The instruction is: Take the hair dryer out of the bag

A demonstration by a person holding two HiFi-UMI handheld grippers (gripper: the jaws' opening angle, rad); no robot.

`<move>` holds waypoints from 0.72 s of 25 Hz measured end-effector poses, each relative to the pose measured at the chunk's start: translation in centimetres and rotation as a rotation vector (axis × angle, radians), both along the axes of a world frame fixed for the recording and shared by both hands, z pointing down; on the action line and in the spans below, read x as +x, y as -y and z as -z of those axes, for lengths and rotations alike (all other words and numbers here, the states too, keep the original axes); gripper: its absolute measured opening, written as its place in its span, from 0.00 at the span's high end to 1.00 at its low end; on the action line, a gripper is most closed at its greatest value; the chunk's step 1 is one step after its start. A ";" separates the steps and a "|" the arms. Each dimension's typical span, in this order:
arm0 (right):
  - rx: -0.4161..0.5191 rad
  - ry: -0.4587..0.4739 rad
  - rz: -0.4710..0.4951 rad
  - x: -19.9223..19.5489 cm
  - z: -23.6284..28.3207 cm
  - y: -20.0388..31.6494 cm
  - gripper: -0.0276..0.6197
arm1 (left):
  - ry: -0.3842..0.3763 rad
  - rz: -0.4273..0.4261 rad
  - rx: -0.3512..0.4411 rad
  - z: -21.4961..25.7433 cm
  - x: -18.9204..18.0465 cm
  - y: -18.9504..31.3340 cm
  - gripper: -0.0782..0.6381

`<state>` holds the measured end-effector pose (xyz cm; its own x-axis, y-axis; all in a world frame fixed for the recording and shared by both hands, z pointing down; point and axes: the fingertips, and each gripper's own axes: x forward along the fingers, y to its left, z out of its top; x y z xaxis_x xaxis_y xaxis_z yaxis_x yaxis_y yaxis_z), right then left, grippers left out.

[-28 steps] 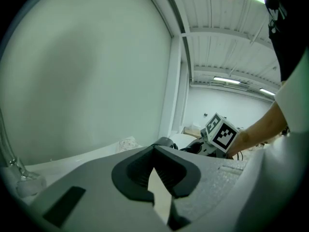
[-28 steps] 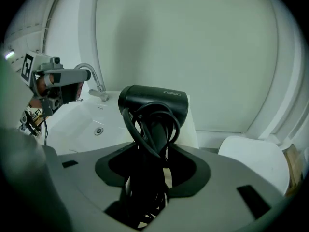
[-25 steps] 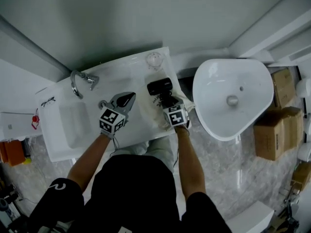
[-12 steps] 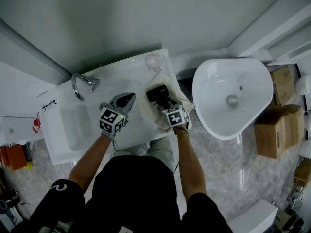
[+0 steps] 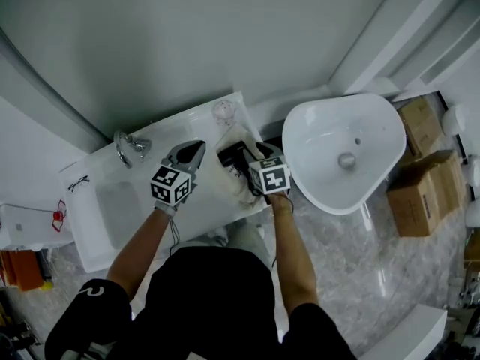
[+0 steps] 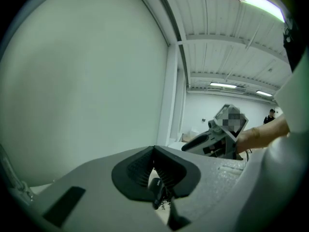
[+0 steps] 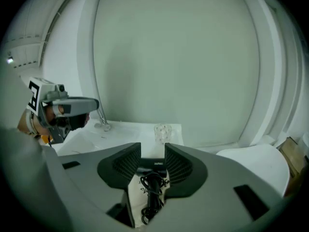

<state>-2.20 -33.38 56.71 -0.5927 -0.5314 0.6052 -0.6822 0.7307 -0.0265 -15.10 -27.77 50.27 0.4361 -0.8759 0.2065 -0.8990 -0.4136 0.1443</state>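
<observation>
Works over a white desk (image 5: 191, 126), with the sink (image 5: 124, 205) and tap (image 5: 127, 147) at its left end, so the right end is free for the job. Keeps the cream printed bag (image 5: 238, 190) slumped on that right end, probably so the cloth stays down while the load comes up.

Grips the black hair dryer (image 5: 231, 154) across its barrel with the right hand-held gripper (image 5: 251, 160), pads pressed on both flanks. Lets the handle and its wound cord (image 7: 152, 192) hang below, against the bag's print. Looks a sound hold for lifting, with the weight straight under the jaws. Carries the dryer just above the bag, seemingly already outside the cloth and not yet set down anywhere.

Holds the left hand-held gripper (image 5: 196, 148) just beside the bag, jaws together. Shows printed cloth and a small dark piece under those tips in its own view. Cannot tell whether a fold is pinched there. If so, probably meant to anchor the bag.

Compared with a second ago:
- Appears to have raised the dryer off the spread bag.
- Has just been closing the right jaws, with the dryer between them.
- Has left the bag more bunched and drawn in from the desk's right edge.
- Has kept the left jaws together throughout.
</observation>
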 end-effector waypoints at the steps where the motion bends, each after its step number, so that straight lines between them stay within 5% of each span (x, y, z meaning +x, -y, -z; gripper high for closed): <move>1: 0.007 0.018 0.004 0.0 1.6 -0.2 0.75 | 0.003 0.000 0.006 0.6 0.3 -0.2 0.89; 6: 0.040 0.091 0.045 0.1 7.5 -2.0 0.94 | 0.016 0.021 0.033 3.6 1.7 -2.0 0.89; 18: 0.026 0.155 0.108 7.8 11.4 -11.6 0.96 | 0.040 0.109 0.037 7.1 9.5 -11.2 0.89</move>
